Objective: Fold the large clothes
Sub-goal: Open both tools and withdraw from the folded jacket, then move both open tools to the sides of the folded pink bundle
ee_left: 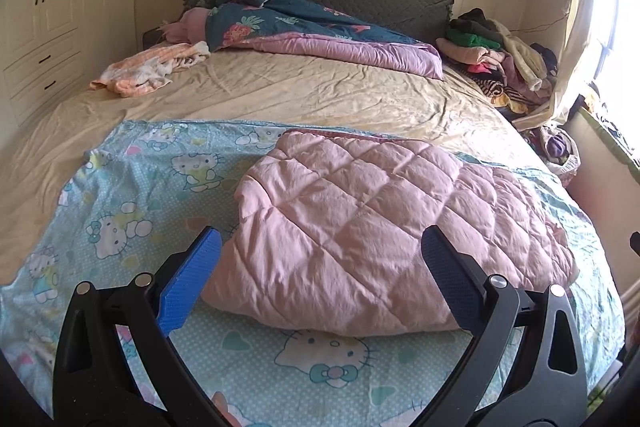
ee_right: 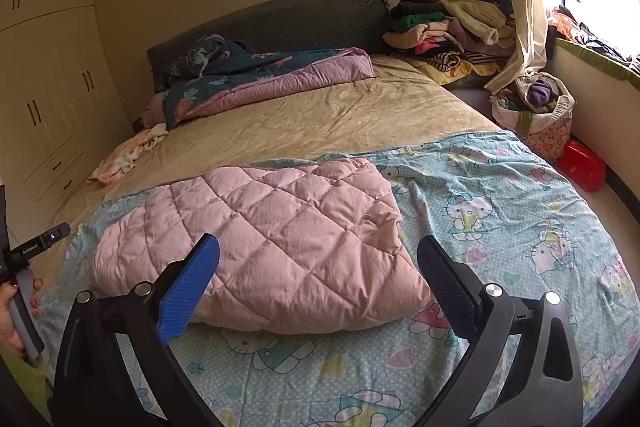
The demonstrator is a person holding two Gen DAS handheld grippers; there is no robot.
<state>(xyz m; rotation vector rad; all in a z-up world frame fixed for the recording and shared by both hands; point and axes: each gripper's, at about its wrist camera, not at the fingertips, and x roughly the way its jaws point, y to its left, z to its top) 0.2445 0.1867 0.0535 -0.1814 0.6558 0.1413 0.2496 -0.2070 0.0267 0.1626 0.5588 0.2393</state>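
A pink quilted garment (ee_left: 360, 227) lies folded into a thick bundle on a light blue cartoon-cat sheet (ee_left: 132, 195) spread over the near part of the bed. My left gripper (ee_left: 320, 251) hangs above the bundle's near edge, jaws wide open, nothing between the blue pads. In the right wrist view the same pink bundle (ee_right: 272, 235) rests on the cat sheet (ee_right: 500, 211). My right gripper (ee_right: 318, 251) is also open and empty, raised over the bundle's near edge. A hand with the other gripper's handle (ee_right: 20, 303) shows at the left border.
A beige bedsheet (ee_left: 280, 91) covers the bed. A teal and purple duvet (ee_left: 304, 27) lies by the dark headboard, a peach cloth (ee_left: 148, 67) at far left. A clothes pile (ee_right: 448, 31), a full bag (ee_right: 540, 111) and a red box (ee_right: 582, 165) sit at right near the window.
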